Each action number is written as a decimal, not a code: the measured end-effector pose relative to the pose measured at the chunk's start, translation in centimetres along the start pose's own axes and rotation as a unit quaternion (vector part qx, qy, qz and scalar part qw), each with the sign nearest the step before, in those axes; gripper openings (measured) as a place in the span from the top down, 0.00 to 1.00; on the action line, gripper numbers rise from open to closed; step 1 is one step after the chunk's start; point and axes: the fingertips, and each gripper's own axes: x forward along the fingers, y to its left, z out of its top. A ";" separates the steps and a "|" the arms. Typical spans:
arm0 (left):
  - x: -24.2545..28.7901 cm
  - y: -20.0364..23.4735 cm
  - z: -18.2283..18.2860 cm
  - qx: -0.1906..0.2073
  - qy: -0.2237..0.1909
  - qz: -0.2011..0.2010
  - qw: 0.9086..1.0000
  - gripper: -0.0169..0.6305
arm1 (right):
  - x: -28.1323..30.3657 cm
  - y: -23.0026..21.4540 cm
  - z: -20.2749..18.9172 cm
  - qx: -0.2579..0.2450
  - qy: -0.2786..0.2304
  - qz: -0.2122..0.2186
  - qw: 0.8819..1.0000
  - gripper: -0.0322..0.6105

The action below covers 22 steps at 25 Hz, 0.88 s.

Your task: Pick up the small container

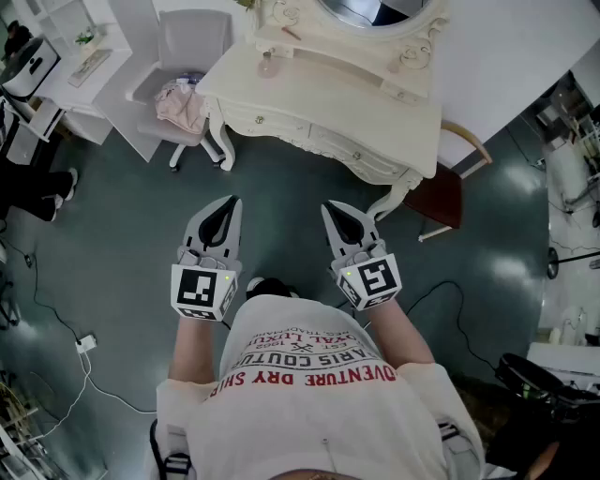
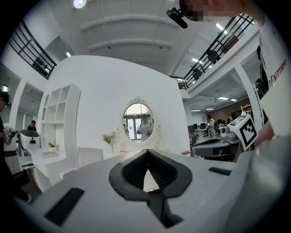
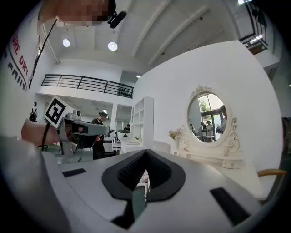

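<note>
While small container (image 1: pixel 267 64), pale pink and narrow at top, stands on dressing table (image 1: pixel 309 103) near its mirror (image 1: pixel 358 9) | left gripper (image 1: pixel 230 206): jaws pressed together, empty, well apart from table | right gripper (image 1: pixel 335 213): same

Holds left gripper (image 1: pixel 232 201) and right gripper (image 1: pixel 329 206) side by side above the dark floor (image 1: pixel 112 253), pointing toward the cream bench (image 1: pixel 323 98), well apart from it.

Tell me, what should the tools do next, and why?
Probably step closer to the dressing table. The left tool and right tool are both shut and empty, held over the floor, short of the table where a small pinkish item sits.
</note>
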 end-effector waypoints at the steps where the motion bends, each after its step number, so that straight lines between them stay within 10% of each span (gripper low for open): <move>1: 0.0 0.0 0.0 0.000 -0.001 0.000 1.000 0.96 | 0.1 0.0 0.0 0.001 -0.001 0.001 1.000 0.95; 22: 3.9 2.4 -1.9 -0.010 0.014 -0.008 1.000 0.96 | 4.4 -3.0 -1.1 0.042 -0.002 -0.010 0.999 0.95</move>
